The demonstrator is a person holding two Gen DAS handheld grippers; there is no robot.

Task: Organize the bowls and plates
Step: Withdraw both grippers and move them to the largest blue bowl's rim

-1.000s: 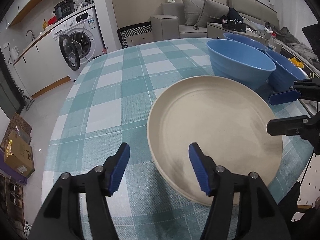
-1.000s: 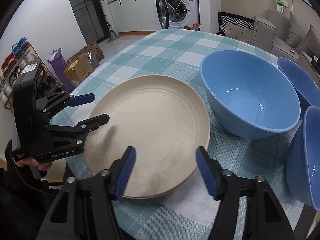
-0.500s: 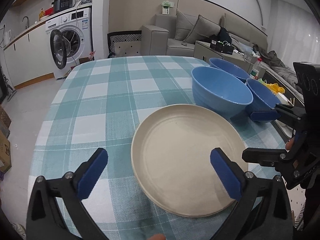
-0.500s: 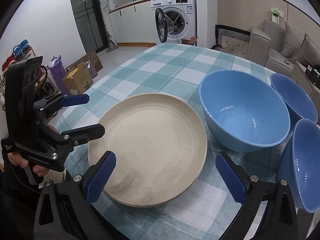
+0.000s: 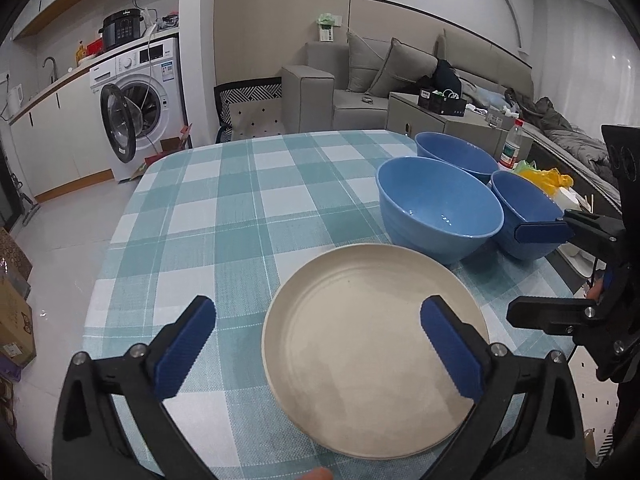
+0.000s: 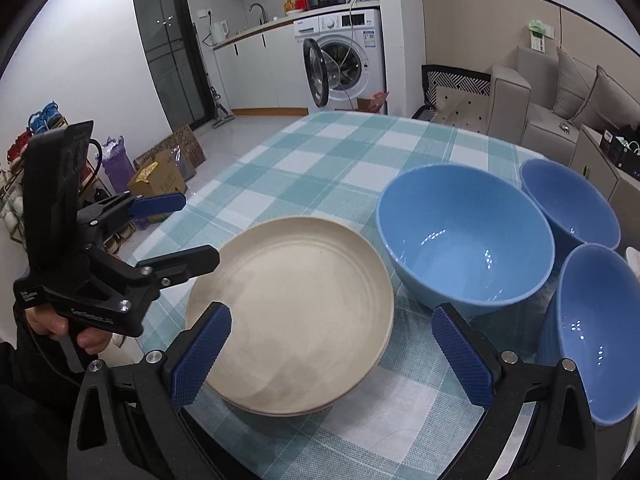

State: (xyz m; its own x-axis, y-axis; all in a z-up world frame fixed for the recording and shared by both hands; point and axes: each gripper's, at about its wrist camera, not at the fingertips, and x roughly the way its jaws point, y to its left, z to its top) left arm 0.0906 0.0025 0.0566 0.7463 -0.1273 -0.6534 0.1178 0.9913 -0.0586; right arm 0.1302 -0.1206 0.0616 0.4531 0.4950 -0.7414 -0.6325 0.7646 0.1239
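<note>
The plate is round, cream and matte, with a low raised rim and faint rings inside; it lies flat on the near part of the table, which wears a teal-and-white checked woven cloth. Both grippers hang above it, tilted down. The left gripper has its jaws spread wide, nothing between the blue ribbed pads; the jaws had just been opening. The right gripper is equally wide apart and empty, also just opened; a hand holds the left one's handle in its view. Beyond the plate stand three glossy blue bowls: a big bowl just beside it, a far bowl and a side bowl.
</note>
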